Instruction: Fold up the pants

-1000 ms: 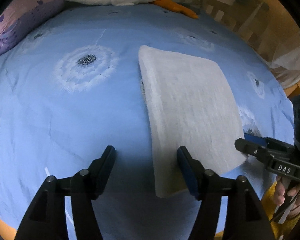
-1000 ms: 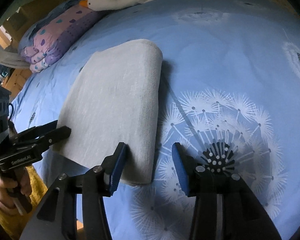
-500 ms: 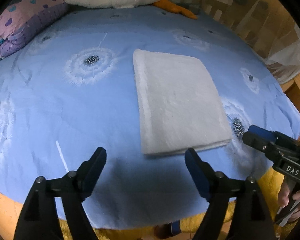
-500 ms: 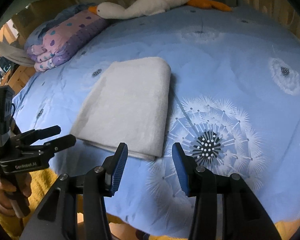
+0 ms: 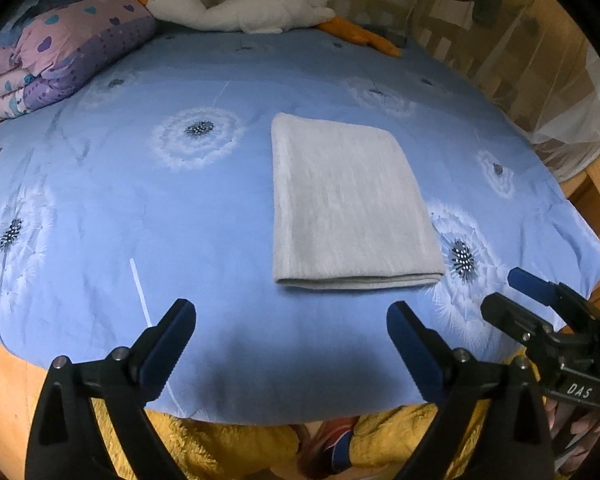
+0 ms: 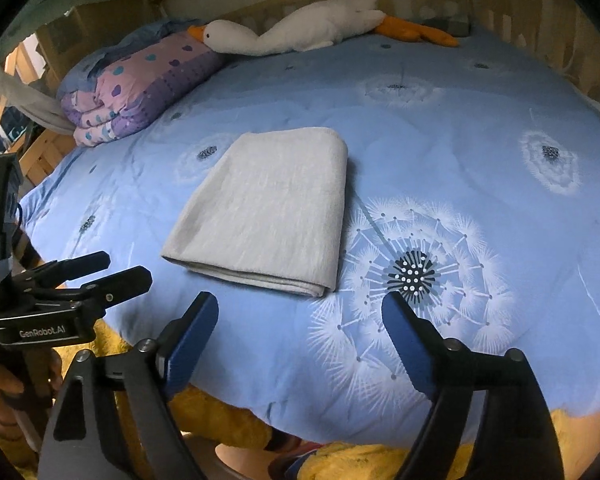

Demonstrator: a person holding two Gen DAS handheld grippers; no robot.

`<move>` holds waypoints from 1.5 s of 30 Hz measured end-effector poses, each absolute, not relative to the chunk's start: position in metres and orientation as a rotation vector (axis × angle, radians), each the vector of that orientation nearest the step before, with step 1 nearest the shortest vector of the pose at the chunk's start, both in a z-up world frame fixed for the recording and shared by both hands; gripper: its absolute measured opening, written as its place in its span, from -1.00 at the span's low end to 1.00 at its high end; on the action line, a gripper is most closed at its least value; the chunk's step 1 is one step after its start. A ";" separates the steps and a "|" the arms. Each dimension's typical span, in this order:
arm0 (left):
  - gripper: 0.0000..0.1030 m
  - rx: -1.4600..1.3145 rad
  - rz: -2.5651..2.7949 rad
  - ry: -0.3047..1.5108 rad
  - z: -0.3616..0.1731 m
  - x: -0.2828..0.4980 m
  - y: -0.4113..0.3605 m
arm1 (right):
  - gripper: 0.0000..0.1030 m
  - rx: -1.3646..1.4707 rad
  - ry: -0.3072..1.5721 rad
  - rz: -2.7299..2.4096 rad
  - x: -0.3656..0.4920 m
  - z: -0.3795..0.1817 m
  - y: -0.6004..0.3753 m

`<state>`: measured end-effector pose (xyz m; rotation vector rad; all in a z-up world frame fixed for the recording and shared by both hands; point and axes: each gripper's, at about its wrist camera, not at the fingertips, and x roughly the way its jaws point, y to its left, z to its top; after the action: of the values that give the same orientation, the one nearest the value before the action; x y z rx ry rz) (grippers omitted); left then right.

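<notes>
Both our claws, left gripper [image 5: 291, 334] and right gripper [image 6: 300, 326], are opening, nothing between them; pants [image 5: 348, 204] look folded, next we just withdraw

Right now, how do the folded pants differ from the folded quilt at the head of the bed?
The folded pants are plain pale grey, thin and flat, lying mid-bed; the folded quilt is pink and purple with hearts and dots, thick and puffy, at the corner beside the goose plush. Both rest on the blue bedspread.
</notes>
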<state>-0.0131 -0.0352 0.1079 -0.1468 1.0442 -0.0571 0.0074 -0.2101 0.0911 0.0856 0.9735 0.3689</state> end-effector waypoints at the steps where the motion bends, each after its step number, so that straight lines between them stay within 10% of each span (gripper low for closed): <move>1: 0.92 -0.145 -0.053 1.046 0.108 -0.014 -0.035 | 0.69 0.087 0.974 0.370 0.007 0.090 -0.210; 8: 0.92 -0.127 -0.033 1.057 0.105 -0.018 -0.039 | 0.96 0.074 0.989 0.362 0.004 0.086 -0.205; 45: 1.00 0.005 0.047 1.102 0.034 0.008 -0.062 | 1.00 -0.003 1.030 0.155 0.023 0.010 -0.212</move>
<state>0.0081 -0.0617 0.0340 0.0045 1.1024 0.0471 0.0234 -0.2122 0.0101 -0.0030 1.0299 0.1547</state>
